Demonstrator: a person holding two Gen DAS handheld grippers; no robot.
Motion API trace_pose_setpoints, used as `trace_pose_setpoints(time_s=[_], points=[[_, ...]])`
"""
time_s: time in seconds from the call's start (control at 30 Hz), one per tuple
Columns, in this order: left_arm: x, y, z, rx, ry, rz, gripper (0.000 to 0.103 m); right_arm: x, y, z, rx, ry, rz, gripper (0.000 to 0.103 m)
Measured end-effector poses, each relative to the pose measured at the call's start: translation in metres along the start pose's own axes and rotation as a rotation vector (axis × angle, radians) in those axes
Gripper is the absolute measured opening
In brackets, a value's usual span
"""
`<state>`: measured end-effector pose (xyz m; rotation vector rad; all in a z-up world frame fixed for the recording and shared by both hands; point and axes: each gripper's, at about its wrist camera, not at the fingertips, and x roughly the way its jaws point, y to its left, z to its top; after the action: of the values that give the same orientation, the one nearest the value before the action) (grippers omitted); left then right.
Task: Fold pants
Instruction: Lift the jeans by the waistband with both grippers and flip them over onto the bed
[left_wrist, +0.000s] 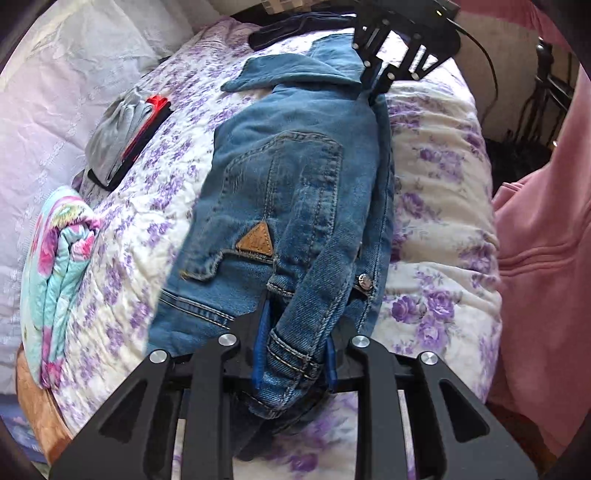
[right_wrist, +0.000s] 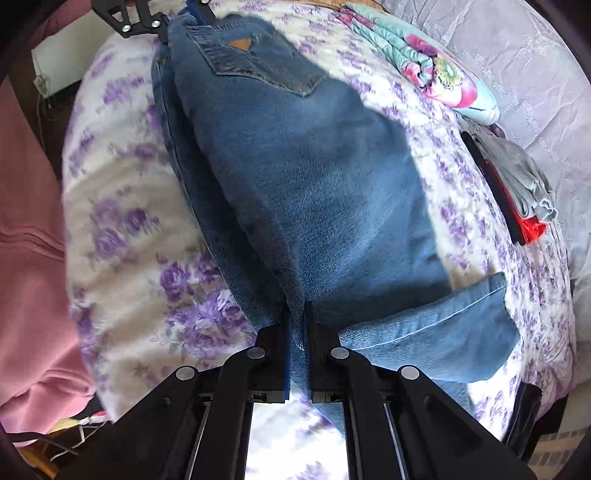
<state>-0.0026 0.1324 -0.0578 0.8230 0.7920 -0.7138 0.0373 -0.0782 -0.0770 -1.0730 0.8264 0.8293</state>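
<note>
We're in a home bedroom: a bed under a quilt (left_wrist: 436, 206) printed with purple roses, white pillows (left_wrist: 55, 110) along its far edge, and folded clothes (right_wrist: 417, 66) stacked beside those pillows.

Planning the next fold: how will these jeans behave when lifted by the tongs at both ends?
The jeans will probably sag between the left tongs and right tongs: the denim already drapes in soft folds. They look fairly heavy for cloth, being thick and layered. The loose leg end would likely flop down, since nothing holds it.
</note>
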Motion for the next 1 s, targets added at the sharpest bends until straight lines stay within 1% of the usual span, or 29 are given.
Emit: trace_pose_setpoints(time_s=[0.1,0.13,0.17,0.2,0.23,0.27,0.3,0.33,0.4,0.43,0.5,0.53,0.57,0.6,0.63,0.67,0.7,0.73,0.77,0.8,0.83,0.87,0.9,0.93,0.97,1.0], points=[[-0.005,-0.004,-0.004,-0.037,-0.028,0.056,0.025,-0.003,0.007,0.001,-0.011,-0.003,-0.047,0.011],[-0.008,-0.005,-0.005,-0.045,-0.031,0.070,0.025,-0.005,0.006,0.001,-0.004,-0.005,-0.043,0.016],[-0.014,-0.007,-0.007,-0.051,-0.034,0.086,0.026,-0.012,0.003,0.001,0.021,-0.019,-0.021,0.022],[-0.020,-0.007,-0.007,-0.058,-0.041,0.087,0.029,-0.021,-0.002,0.001,0.058,-0.044,0.011,0.038],[-0.034,-0.005,-0.009,-0.085,-0.065,0.082,0.040,-0.028,-0.005,0.000,0.094,-0.073,0.035,0.055],[-0.043,-0.003,-0.011,-0.104,-0.084,0.089,0.047,-0.042,-0.010,0.001,0.157,-0.132,0.063,0.059],[-0.058,0.000,-0.014,-0.139,-0.123,0.117,0.056,-0.052,-0.013,0.002,0.207,-0.184,0.082,0.059],[-0.070,0.005,-0.017,-0.175,-0.158,0.142,0.058,-0.061,-0.015,0.004,0.248,-0.232,0.104,0.060],[-0.095,0.013,-0.021,-0.257,-0.238,0.175,0.059,-0.079,-0.013,0.010,0.311,-0.350,0.139,0.062],[-0.101,0.017,-0.020,-0.289,-0.267,0.177,0.061,-0.084,-0.011,0.015,0.323,-0.401,0.146,0.063],[-0.106,0.018,-0.012,-0.342,-0.331,0.163,0.062,-0.086,-0.004,0.028,0.352,-0.503,0.151,0.064],[-0.103,0.016,-0.005,-0.353,-0.354,0.153,0.063,-0.082,-0.002,0.033,0.370,-0.535,0.163,0.066],[-0.100,0.014,-0.001,-0.365,-0.373,0.142,0.063,-0.070,0.001,0.040,0.407,-0.556,0.186,0.068],[-0.090,0.011,0.006,-0.395,-0.398,0.109,0.070,-0.061,0.002,0.044,0.428,-0.545,0.205,0.071],[-0.078,0.010,0.010,-0.432,-0.397,0.074,0.078,-0.043,0.002,0.047,0.459,-0.504,0.243,0.072],[-0.064,0.008,0.012,-0.469,-0.378,0.040,0.079,-0.018,0.004,0.051,0.505,-0.409,0.280,0.072],[-0.042,0.005,0.013,-0.510,-0.322,-0.002,0.079,0.005,0.007,0.052,0.545,-0.301,0.290,0.072],[-0.011,0.003,0.009,-0.552,-0.222,-0.044,0.078,0.017,0.010,0.048,0.569,-0.255,0.291,0.072],[0.003,0.000,0.004,-0.566,-0.172,-0.042,0.078,0.012,0.011,0.043,0.566,-0.303,0.290,0.072],[0.014,-0.008,0.000,-0.543,-0.145,-0.002,0.078,0.006,0.007,0.042,0.567,-0.303,0.300,0.072],[0.011,-0.021,0.001,-0.479,-0.161,0.069,0.079,0.001,0.001,0.042,0.588,-0.292,0.306,0.072],[0.005,-0.028,0.007,-0.423,-0.149,0.100,0.079,-0.011,-0.014,0.039,0.651,-0.314,0.298,0.073],[0.001,-0.029,0.010,-0.410,-0.148,0.109,0.080,-0.022,-0.029,0.034,0.713,-0.350,0.277,0.079],[-0.008,-0.027,0.016,-0.412,-0.174,0.120,0.081,-0.029,-0.042,0.031,0.763,-0.368,0.248,0.091],[-0.016,-0.022,0.022,-0.434,-0.216,0.123,0.086,-0.038,-0.064,0.024,0.860,-0.373,0.167,0.093],[-0.026,-0.013,0.031,-0.486,-0.278,0.118,0.098,-0.041,-0.080,0.019,0.926,-0.361,0.111,0.093]])
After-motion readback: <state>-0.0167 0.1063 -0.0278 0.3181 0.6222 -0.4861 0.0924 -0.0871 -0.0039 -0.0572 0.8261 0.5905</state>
